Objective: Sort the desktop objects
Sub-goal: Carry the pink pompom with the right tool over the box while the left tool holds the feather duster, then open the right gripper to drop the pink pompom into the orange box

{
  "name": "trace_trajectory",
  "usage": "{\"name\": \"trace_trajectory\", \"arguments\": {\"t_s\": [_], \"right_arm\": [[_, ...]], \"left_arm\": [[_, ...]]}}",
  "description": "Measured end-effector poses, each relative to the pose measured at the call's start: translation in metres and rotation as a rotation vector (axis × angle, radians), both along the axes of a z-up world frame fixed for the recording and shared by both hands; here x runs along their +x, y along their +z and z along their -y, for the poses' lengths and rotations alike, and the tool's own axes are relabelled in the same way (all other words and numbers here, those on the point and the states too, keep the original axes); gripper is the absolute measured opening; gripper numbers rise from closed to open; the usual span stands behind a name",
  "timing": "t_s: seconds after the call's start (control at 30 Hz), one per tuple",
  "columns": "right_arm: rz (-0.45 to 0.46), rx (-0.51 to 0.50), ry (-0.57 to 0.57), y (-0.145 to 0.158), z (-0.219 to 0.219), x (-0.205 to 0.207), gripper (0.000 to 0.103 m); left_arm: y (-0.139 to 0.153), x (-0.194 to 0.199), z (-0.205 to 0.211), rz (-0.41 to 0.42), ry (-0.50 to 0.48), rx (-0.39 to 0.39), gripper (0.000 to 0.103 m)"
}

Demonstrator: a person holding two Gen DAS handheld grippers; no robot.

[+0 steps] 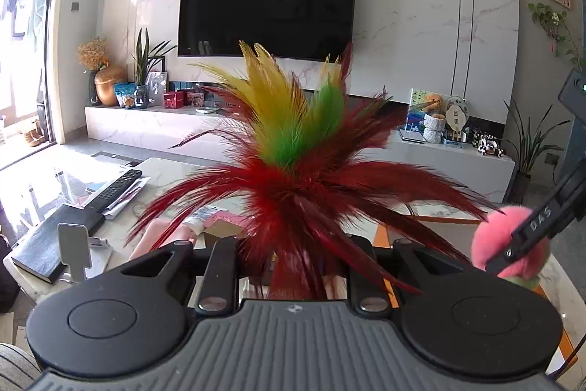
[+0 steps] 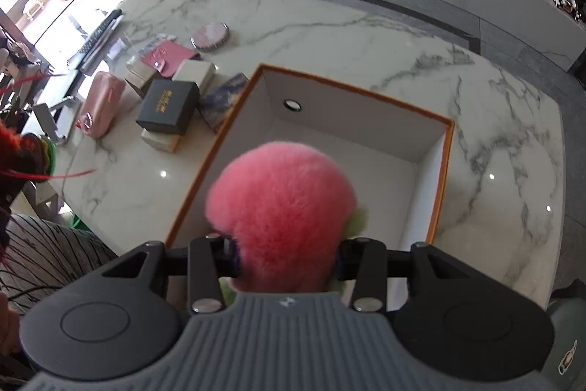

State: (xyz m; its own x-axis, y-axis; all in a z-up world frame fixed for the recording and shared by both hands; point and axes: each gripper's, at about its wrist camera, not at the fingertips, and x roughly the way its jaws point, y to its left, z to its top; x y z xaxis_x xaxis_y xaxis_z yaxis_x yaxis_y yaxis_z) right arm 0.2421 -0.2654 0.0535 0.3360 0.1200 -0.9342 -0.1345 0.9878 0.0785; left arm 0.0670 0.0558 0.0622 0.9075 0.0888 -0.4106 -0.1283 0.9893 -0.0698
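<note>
Left gripper (image 1: pixel 293 266) is clamped on a feather shuttlecock of red, yellow and green plumes (image 1: pixel 293 149) fanning ahead of it. Right gripper (image 2: pixel 285 266) grasps a fluffy pink pompom (image 2: pixel 280 207), directly above an open orange-rimmed white box (image 2: pixel 439 171) on the marble table (image 2: pixel 366 35).
</note>
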Motion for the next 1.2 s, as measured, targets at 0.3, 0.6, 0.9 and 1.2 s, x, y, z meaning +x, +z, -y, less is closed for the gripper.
{"name": "trace_trajectory", "arguments": {"t_s": [0.3,0.6,0.9,1.2], "right_arm": [[-0.155,-0.124,0.03,-0.075,0.005,0.006,0.045],[-0.178,-0.317,0.09,-0.105,-0.005,0.009,0.046],[-0.21,-0.339,0.115,-0.106,-0.006,0.012,0.071],[-0.113,-0.252,0.022,-0.065,0.016,0.009,0.079]], "left_arm": [[-0.003,-0.003,0.016,-0.016,-0.03,0.027,0.024],[-0.006,0.001,0.015,-0.028,-0.042,0.023,0.024],[-0.019,0.005,0.013,-0.088,-0.063,0.033,0.024],[-0.012,-0.002,0.02,-0.042,-0.112,0.024,0.024]]}}
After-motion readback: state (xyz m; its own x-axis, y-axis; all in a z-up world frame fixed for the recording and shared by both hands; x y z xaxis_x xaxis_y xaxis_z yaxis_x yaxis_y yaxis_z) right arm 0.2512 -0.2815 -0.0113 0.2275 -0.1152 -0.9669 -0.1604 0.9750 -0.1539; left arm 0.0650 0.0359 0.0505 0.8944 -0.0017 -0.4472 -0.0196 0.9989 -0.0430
